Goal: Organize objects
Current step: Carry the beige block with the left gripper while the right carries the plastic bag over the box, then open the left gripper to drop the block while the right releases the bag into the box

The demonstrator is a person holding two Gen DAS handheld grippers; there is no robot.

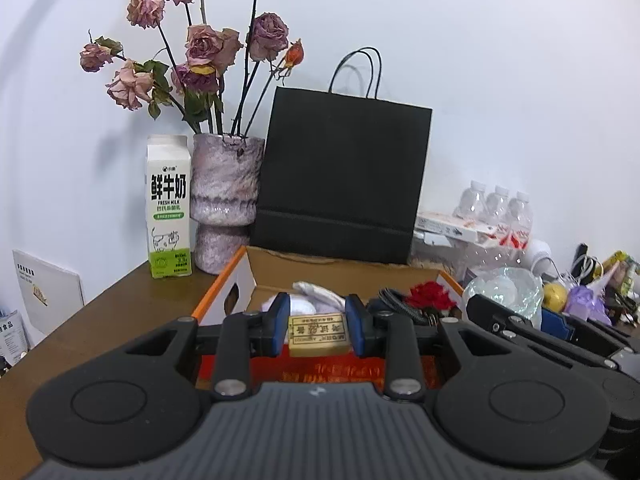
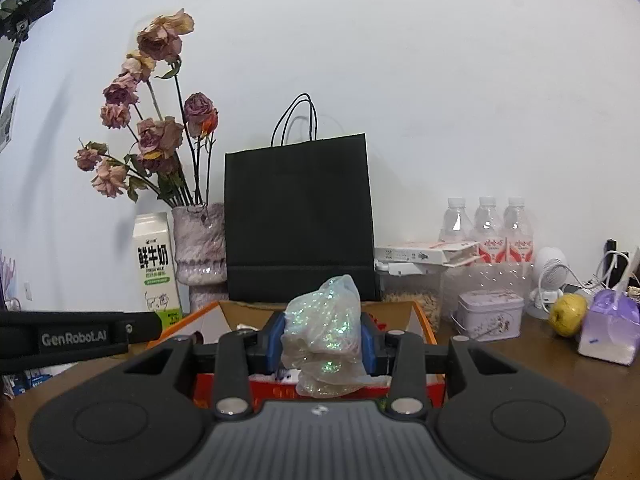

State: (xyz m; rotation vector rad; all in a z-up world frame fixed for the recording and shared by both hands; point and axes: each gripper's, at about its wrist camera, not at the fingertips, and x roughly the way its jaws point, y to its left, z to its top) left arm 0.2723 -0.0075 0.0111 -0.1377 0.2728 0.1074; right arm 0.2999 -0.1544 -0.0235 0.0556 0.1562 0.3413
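Note:
My left gripper [image 1: 318, 320] is shut on a small tan wooden block [image 1: 317, 334] with printed characters, held above an open cardboard box [image 1: 240, 280] with an orange rim. The box holds white cloth [image 1: 316, 294], a black strap [image 1: 396, 300] and a red flower [image 1: 430, 292]. In the right wrist view my right gripper [image 2: 323, 336] is shut on a crumpled iridescent plastic bag [image 2: 326, 340], also over the box [image 2: 420, 316]. The right gripper with its bag [image 1: 504, 286] shows at the right of the left wrist view.
Behind the box stand a black paper bag [image 1: 340, 176], a vase of dried roses [image 1: 224, 200] and a milk carton [image 1: 168, 208]. To the right are water bottles [image 2: 486, 228], a lilac tin [image 2: 490, 314], a yellow apple [image 2: 568, 314], a white fan [image 2: 550, 276] and a purple package [image 2: 610, 328].

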